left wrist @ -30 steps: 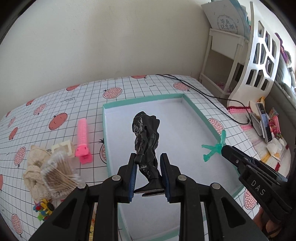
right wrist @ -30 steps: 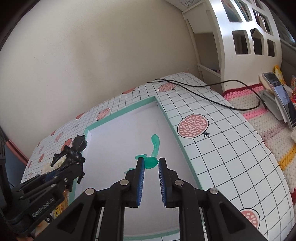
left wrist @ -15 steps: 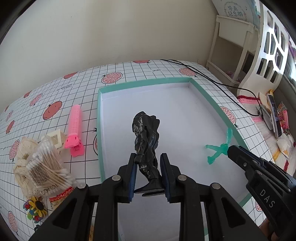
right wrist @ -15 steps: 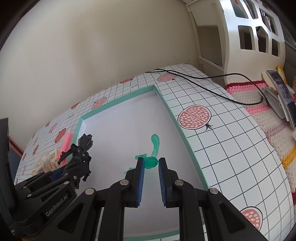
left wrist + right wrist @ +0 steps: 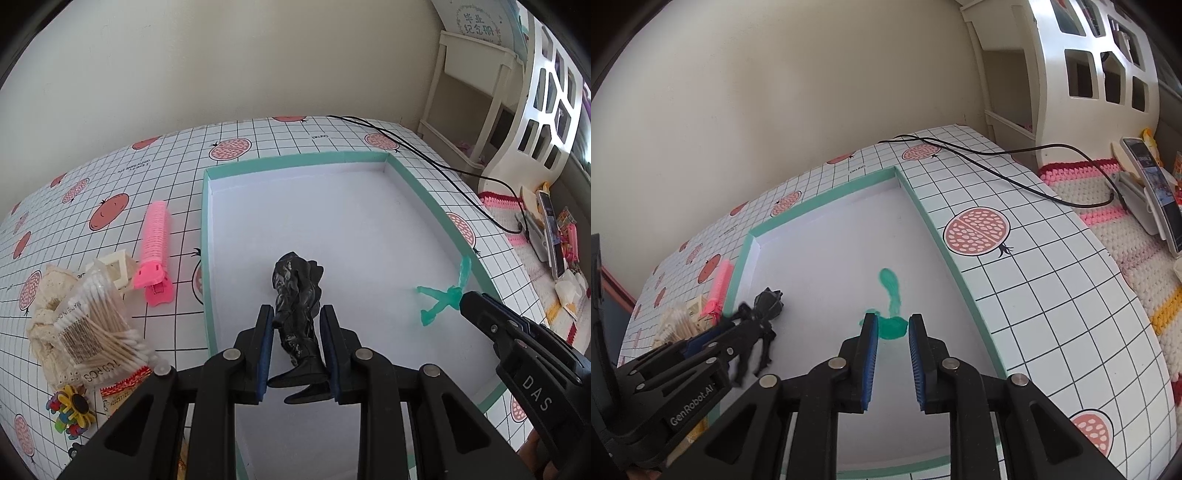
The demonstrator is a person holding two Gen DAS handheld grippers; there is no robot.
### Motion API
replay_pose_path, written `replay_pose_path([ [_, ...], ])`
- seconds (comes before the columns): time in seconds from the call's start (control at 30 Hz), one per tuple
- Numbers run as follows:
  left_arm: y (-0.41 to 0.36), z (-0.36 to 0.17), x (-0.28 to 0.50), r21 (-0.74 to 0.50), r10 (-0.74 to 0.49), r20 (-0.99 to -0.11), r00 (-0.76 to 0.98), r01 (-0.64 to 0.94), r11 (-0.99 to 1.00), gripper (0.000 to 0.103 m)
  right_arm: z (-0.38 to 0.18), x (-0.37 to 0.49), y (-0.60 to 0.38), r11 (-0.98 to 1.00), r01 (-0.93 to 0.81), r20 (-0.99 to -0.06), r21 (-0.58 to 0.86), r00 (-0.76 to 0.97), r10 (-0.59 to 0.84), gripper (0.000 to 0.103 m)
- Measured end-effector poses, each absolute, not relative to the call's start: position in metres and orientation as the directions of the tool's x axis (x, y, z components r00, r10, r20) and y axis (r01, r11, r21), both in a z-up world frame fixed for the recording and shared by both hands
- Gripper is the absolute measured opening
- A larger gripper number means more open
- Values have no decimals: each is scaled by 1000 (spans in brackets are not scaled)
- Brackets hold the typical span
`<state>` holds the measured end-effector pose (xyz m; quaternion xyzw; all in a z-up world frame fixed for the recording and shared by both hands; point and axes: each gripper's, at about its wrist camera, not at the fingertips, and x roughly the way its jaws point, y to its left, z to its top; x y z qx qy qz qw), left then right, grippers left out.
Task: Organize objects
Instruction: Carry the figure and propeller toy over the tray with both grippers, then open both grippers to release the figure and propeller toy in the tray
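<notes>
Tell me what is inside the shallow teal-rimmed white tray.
Inside the tray: a black figurine gripped by the left gripper and a translucent green figurine at the right gripper. The grippers cover the tray's near floor.

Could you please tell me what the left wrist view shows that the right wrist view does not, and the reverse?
Only the left wrist view shows the flower toy and the whole bag of cotton swabs. Only the right wrist view shows the large fruit print beside the tray. Both show the tray, pink hair roller, black figure and green figure.
</notes>
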<state>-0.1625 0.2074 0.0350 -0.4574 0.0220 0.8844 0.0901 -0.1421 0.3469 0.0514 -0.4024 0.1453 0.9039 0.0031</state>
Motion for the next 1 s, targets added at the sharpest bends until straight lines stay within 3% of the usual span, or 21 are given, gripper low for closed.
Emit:
replay_pose_path([
  [0.1, 206, 41, -161, -35, 133, -803, -581, -177, -984, 26, 55, -140, 347, -960, -121, -721, 252, -685, -103, 26],
  [0.37, 192, 63, -153, -35, 109, -780, -616, -131, -991, 27, 68, -134, 342, -969, -111, -706, 221, -704, -80, 26],
  [0.5, 186, 71, -147, -28, 90, -769, -633, -106, -994, 41, 71, -132, 340, -972, -113, -704, 205, -707, -67, 28],
  [0.7, 176, 74, -143, 2, 37, -760, -649, -60, -998, 59, 68, -133, 341, -972, -127, -716, 197, -696, -54, 50],
  [0.8, 170, 70, -145, 3, 17, -769, -639, -30, -1000, 62, 66, -134, 342, -972, -129, -721, 198, -690, -56, 65],
  [1.0, 156, 59, -145, 9, -32, -785, -618, 40, -999, 81, 63, -136, 339, -975, -118, -728, 191, -682, -60, 79],
])
